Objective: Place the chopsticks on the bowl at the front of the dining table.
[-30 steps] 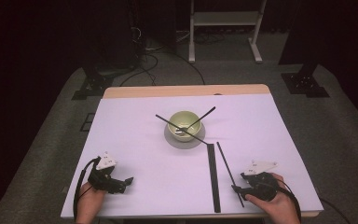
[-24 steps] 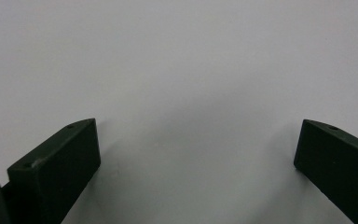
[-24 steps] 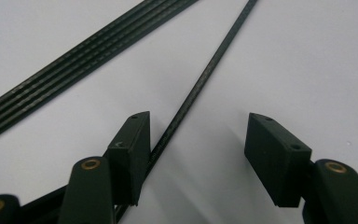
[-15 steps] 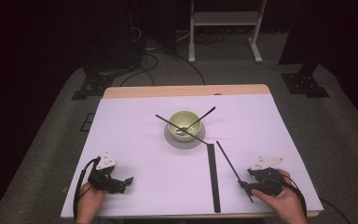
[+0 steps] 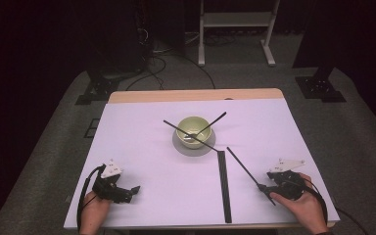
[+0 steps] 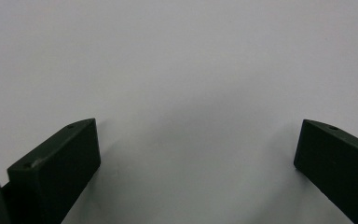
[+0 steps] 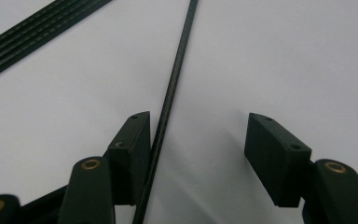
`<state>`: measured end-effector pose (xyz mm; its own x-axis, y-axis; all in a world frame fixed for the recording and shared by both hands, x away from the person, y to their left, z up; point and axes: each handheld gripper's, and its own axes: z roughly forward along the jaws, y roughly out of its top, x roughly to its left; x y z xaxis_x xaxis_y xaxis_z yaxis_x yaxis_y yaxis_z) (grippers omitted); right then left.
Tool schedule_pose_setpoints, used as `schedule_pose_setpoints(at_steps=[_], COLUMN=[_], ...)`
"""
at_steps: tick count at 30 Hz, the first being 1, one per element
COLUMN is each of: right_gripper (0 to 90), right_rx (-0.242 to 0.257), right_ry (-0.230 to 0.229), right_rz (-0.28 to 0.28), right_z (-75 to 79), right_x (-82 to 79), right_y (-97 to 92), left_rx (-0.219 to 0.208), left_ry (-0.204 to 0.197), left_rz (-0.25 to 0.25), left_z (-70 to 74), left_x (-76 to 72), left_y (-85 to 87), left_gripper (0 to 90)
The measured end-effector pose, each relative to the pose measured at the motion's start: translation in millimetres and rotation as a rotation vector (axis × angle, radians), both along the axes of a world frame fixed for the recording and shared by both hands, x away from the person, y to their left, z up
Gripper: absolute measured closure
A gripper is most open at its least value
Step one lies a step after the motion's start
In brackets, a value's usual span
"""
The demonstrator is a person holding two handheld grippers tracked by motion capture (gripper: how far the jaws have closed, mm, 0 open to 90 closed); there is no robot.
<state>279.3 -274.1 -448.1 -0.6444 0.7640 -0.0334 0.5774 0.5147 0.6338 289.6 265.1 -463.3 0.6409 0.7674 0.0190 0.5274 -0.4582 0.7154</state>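
A pale green bowl (image 5: 193, 128) sits on a grey saucer (image 5: 181, 146) at the table's middle, with two thin black rods (image 5: 176, 127) crossed over it. A flat bundle of black rods (image 5: 223, 186) lies toward the front. Right of it, a single black rod (image 5: 245, 169) lies slanted. Its near end is between the jaws of my right gripper (image 5: 263, 187). In the right gripper view my right gripper (image 7: 196, 119) stands open and the rod (image 7: 175, 79) runs along the left jaw's inner face. My left gripper (image 5: 134, 190) rests at the front left, open (image 6: 198, 123) over bare table.
A white sheet (image 5: 142, 147) covers the table, with a wooden strip (image 5: 196, 95) along the far edge. Beyond it, cables (image 5: 156, 63) and a white stand (image 5: 235, 19) sit on dark floor. The rod bundle (image 7: 37, 37) lies to the upper left in the right gripper view.
My right hand has slid to the right along the front of the table, and the near end of the single rod has swung right with it. The left hand has stayed put.
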Motion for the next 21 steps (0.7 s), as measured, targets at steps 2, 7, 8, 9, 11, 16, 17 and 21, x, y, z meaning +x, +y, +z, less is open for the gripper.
schedule_pose_setpoints(at_steps=[2, 7, 8, 9, 11, 16, 17, 21], right_gripper=[39.9, 40.0, 40.1, 40.2, 40.2, 40.1, 40.2, 40.1], right_rx=[-0.003, -0.01, -0.013, -0.016, -0.013, -0.011, -0.007, -0.009], right_ry=[-0.004, -0.01, -0.01, -0.013, -0.014, -0.014, -0.013, -0.018], right_rz=[-0.007, -0.026, -0.034, -0.039, -0.045, -0.064, -0.065, -0.072], right_z=[0.2, 0.4, 0.8, 0.8, 0.7, 0.5, 0.3, 0.3], right_x=[1.4, 5.6, 6.8, 7.9, 10.0, 15.5, 16.2, 20.0], right_y=[-2.1, -8.6, -10.3, -11.7, -14.4, -21.0, -21.6, -25.5], left_rx=[0.0, 0.0, 0.0, 0.0, 0.0, 0.0, 0.0, 0.0], left_ry=[0.0, 0.0, 0.0, 0.0, 0.0, 0.0, 0.0, 0.0], left_rz=[0.0, 0.0, 0.0, 0.0, 0.0, 0.0, 0.0, 0.0], left_z=[0.0, 0.0, 0.0, 0.0, 0.0, 0.0, 0.0, 0.0], left_x=[0.0, 0.0, 0.0, 0.0, 0.0, 0.0, 0.0, 0.0], left_y=[0.0, 0.0, 0.0, 0.0, 0.0, 0.0, 0.0, 0.0], left_gripper=[0.0, 0.0, 0.0, 0.0, 0.0, 0.0, 0.0, 0.0])
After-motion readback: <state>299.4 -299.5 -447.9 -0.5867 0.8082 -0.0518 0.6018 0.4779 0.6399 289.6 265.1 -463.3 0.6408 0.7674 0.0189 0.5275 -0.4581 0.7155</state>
